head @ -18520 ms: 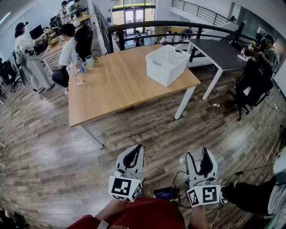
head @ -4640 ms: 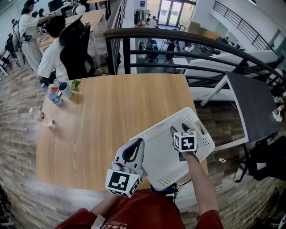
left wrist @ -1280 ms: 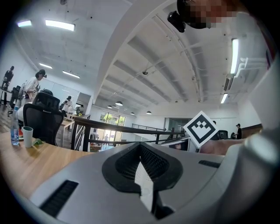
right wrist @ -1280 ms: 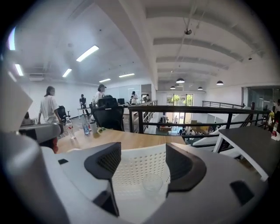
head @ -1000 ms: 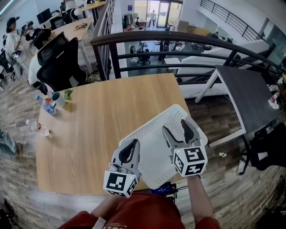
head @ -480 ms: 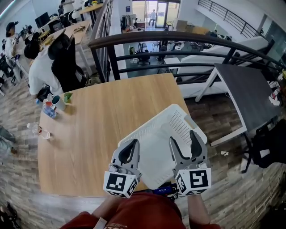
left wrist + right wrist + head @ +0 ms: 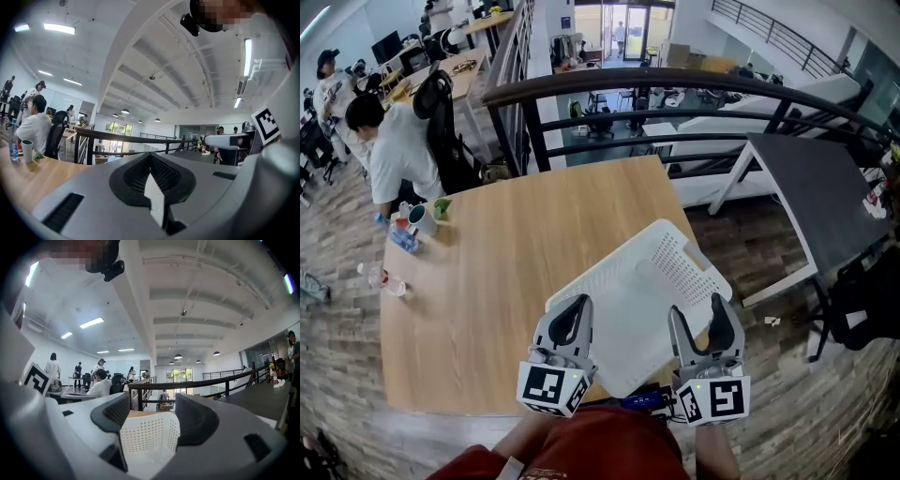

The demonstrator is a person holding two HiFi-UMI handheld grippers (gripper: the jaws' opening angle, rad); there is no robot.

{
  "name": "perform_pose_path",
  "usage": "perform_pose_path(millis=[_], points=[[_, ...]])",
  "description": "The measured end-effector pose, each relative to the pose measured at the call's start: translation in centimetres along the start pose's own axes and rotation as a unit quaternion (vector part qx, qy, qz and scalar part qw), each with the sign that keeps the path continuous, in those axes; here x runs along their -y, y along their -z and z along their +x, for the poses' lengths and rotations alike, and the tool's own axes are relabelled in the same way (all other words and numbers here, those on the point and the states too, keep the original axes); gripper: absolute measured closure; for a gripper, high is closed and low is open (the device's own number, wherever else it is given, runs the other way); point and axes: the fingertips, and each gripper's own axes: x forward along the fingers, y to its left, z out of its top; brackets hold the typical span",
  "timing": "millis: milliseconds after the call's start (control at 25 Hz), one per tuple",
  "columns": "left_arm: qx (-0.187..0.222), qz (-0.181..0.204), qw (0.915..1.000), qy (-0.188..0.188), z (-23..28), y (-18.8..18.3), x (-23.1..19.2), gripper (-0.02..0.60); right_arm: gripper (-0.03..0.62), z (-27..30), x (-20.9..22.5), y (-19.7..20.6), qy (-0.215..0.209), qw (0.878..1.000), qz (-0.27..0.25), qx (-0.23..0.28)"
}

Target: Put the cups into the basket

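Note:
A white perforated basket [image 7: 675, 267] stands at an angle on the near right corner of the wooden table [image 7: 506, 262]. A faint clear cup shape [image 7: 643, 274] seems to lie inside it. A mug [image 7: 419, 216], a green cup [image 7: 442, 202] and a clear cup [image 7: 379, 277] sit at the table's far left edge. My left gripper [image 7: 579, 303] hovers by the basket's near left side with its jaws shut on nothing [image 7: 151, 161]. My right gripper [image 7: 697, 311] is open and empty over the basket's near edge, and the basket [image 7: 150, 437] shows between its jaws.
Bottles [image 7: 401, 234] stand beside the mug. A person [image 7: 386, 150] sits in an office chair at the table's far left. A dark railing [image 7: 675, 84] runs behind the table, and a grey table [image 7: 820, 192] stands to the right.
My right gripper has drawn back from over the basket towards me, still open. The left gripper has stayed put. The person at the far left has moved back into view.

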Motion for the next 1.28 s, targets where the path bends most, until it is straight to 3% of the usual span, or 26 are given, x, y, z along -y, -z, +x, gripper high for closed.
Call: perform_pose_path(millis=[400,880,1280], points=[[-0.006,0.004,1.0,0.003,-0.1,0.3,0.6,0.575,0.293,-1.8,-1.1,-1.3,-0.018,0.998,-0.009,0.066],[-0.009,0.001,0.9999,0.006,0.0,0.5,1.0,0.575,0.296,-2.3,-1.3,-1.3,-0.009,0.996,-0.029,0.083],[-0.009,0.002,1.0,0.003,0.2,0.5,1.0,0.574,0.374,-2.0,-1.2,-0.9,-0.009,0.996,-0.033,0.083]])
